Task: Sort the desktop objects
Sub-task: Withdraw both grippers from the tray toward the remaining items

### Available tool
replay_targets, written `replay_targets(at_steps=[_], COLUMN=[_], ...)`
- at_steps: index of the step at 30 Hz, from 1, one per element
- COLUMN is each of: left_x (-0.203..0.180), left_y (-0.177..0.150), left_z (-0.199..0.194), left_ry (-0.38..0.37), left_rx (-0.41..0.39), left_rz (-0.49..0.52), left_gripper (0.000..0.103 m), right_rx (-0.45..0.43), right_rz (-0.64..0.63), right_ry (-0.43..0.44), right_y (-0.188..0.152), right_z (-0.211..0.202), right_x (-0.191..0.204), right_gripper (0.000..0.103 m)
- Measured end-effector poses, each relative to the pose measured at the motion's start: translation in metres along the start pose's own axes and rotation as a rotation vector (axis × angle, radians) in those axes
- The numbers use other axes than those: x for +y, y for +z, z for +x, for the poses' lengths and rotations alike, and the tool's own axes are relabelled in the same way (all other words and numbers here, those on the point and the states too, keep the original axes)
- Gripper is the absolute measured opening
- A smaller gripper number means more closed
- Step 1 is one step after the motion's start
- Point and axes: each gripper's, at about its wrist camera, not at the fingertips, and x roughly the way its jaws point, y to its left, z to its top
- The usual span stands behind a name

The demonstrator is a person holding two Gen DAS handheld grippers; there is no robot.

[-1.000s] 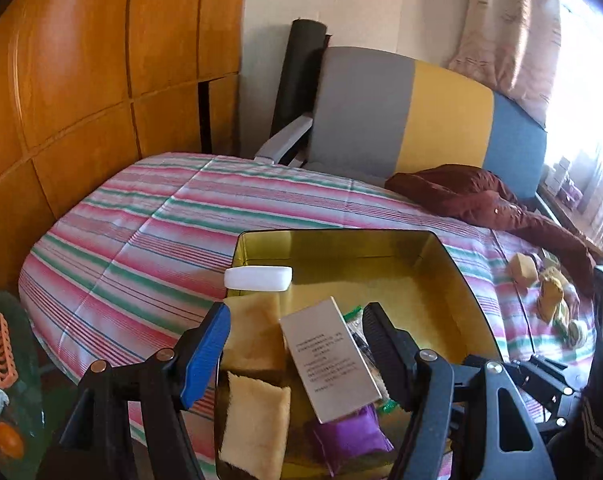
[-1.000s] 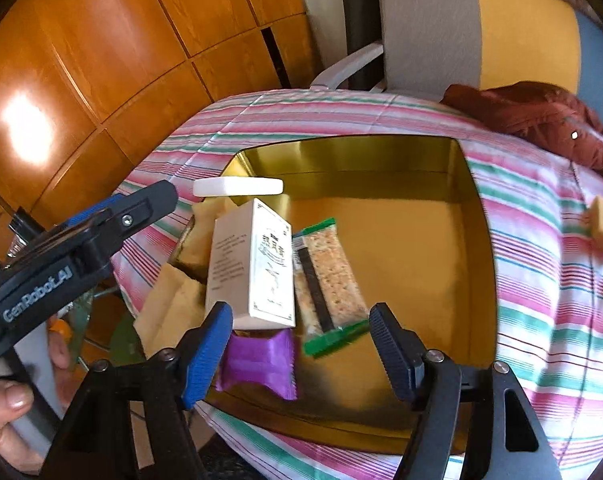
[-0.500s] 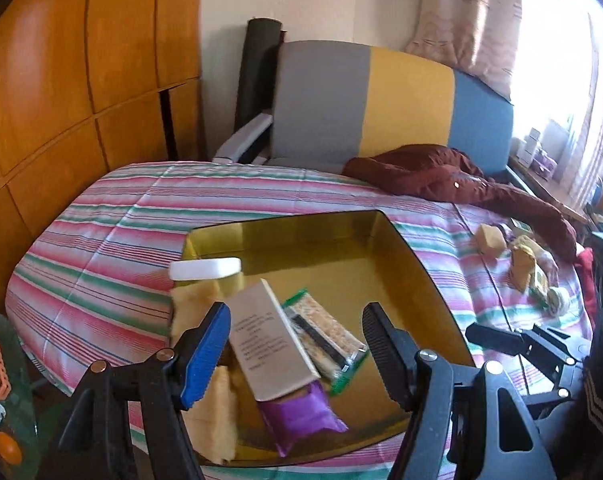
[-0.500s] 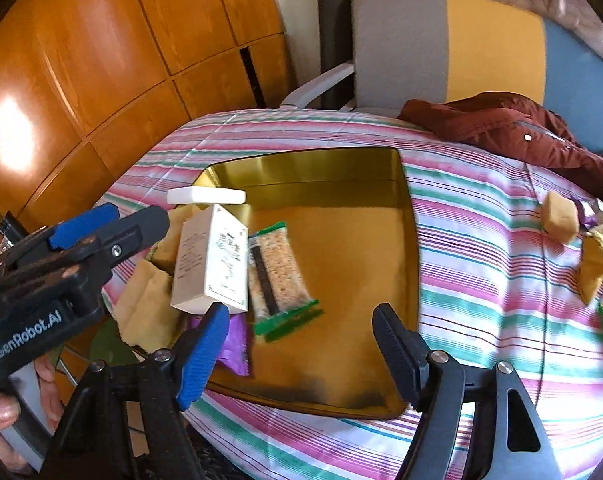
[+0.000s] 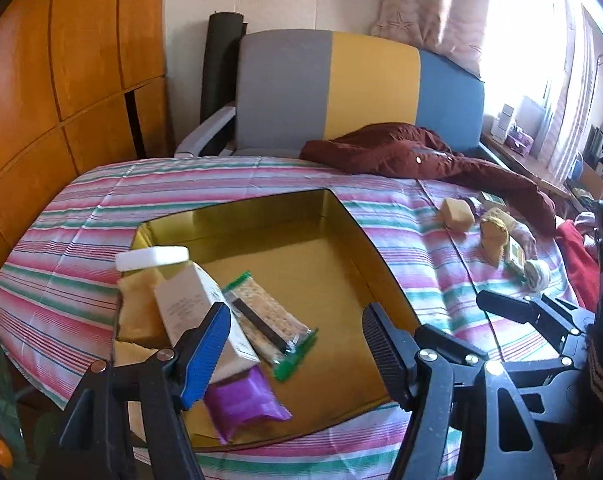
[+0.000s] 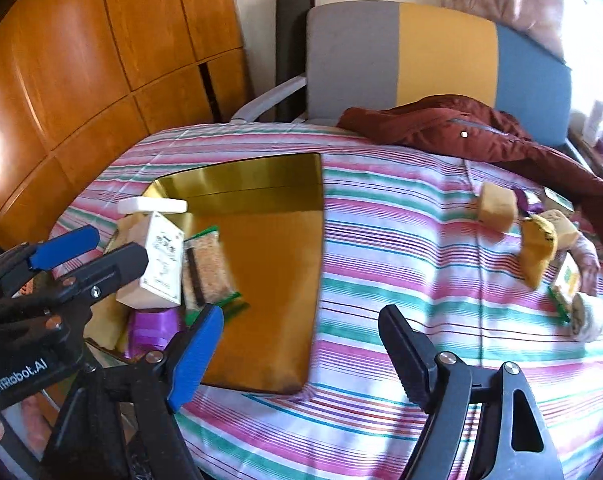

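A gold tray [image 5: 329, 272] [image 6: 269, 272] lies on the striped cloth. At its left end lie a white box [image 5: 197, 312] [image 6: 163, 264], a cracker packet [image 5: 269, 320] [image 6: 209, 268], a purple packet [image 5: 241, 404], a flat white block [image 5: 153, 258] and yellow sponges [image 5: 139, 308]. Right of the tray lie a loose sponge [image 6: 497, 206], a yellow soft toy [image 6: 537, 248] and a small roll [image 6: 587, 316]. My left gripper [image 5: 297, 316] hovers open over the tray's near end, holding nothing. My right gripper [image 6: 301, 316] hangs over the tray's right edge, its jaws opening with nothing between them.
A grey, yellow and blue chair [image 5: 341, 88] stands behind the table, with a maroon jacket [image 5: 401, 152] spilling onto the cloth. Wooden panels [image 5: 61, 80] line the left side. Bare striped cloth [image 6: 401, 248] stretches between the tray and the loose items.
Both grippers have swung to the right, so the tray has slid left in both views and the loose items on the right have come into sight. The right gripper's jaws have spread wider.
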Motion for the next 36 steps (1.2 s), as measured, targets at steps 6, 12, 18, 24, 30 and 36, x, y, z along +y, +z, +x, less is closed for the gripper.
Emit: replay_targets(at_steps=[6,12,18,24,30,36], left_x=[-0.023,-0.039,-0.048,-0.064,-0.077,-0.088], left_y=[-0.004,-0.005,-0.003,-0.002,-0.006,-0.012], left_z=[0.002,0.008,0.013,0.018,0.025,0.032], left_ry=[-0.028,-0.057,-0.076,-0.105,-0.142,-0.177], left_rx=[0.012,0.029,0.035,0.038,0.066,0.099], left_rz=[0.055,0.080,0.063,0.099,0.128,0.145], left_gripper=[0.070,0.070,0.070,0.070,0.070,0.070], right_rx=[0.011,0.024,0.045,0.062,0.087,0.094], right_rz=[0.045,0.103,0.176,0.216,0.271,0.347], right_ry=[-0.036,-0.082,-0.131,-0.165,-0.173,-0.168], right_y=[-0.010,-0.023,-0.036,-0.044,-0.048,-0.050], right_z=[-0.003,-0.008,-0.013,-0.019,-0.021,-0.027], right_x=[-0.023,-0.052,-0.087,-0.113,-0.138,-0.166], right_gripper=[0.081,0.081,0.082,0.083,0.083,0.083])
